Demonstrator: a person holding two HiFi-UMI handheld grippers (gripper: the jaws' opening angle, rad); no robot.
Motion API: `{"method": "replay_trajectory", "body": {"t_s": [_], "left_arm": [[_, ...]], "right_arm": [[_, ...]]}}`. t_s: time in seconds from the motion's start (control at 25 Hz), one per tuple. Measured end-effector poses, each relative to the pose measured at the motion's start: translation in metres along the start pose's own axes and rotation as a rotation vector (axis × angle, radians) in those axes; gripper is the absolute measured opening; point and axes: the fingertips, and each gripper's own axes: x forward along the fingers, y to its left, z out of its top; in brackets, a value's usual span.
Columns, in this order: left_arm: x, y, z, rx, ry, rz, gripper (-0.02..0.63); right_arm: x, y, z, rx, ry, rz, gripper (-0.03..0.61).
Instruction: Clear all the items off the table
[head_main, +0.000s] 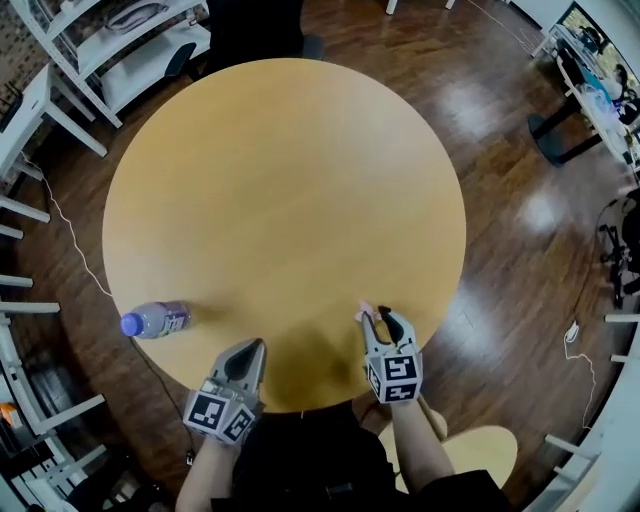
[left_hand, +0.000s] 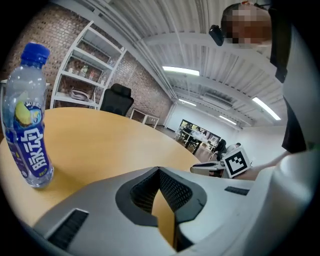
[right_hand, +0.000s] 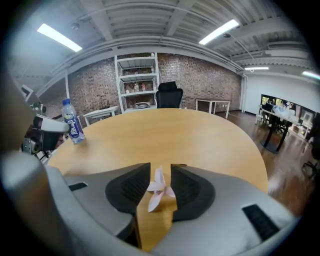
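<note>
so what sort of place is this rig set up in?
Probably an office or studio-type workspace: a brick wall behind white shelving, a black office chair at the round wooden table, and work desks along the far side.

Both grippers sit low at the near edge of the table (head_main: 280, 200), well apart and pointing away from the person. The left gripper (head_main: 256, 348) has its jaws pressed together with nothing between them. The right gripper (head_main: 378, 318) has its jaws spread, with a small pink paper flower (right_hand: 159, 187) between them, not pinched. The bare right forearm (head_main: 418, 445) shows behind it.
</note>
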Motion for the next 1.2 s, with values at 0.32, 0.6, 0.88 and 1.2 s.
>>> {"method": "replay_trajectory", "body": {"t_s": [0.32,0.6,0.88,1.2], "left_arm": [[0.009,-0.004,0.017,0.018,-0.031,0.002,0.0],[-0.017,0.004,0.05,0.066,-0.106,0.01,0.0],[-0.045,-0.02,0.067,0.108,-0.168,-0.112,0.0],[-0.046,-0.048,0.087,0.176,-0.222,-0.254,0.0]], "right_arm": [[0.013,0.003,-0.004,-0.019,0.017,-0.004,0.005],[-0.003,0.011,0.049,-0.053,-0.09,-0.033,0.005],[-0.058,0.023,0.081,-0.077,-0.211,-0.14,0.005],[-0.128,0.001,0.054,-0.013,-0.272,-0.311,0.005]]}}
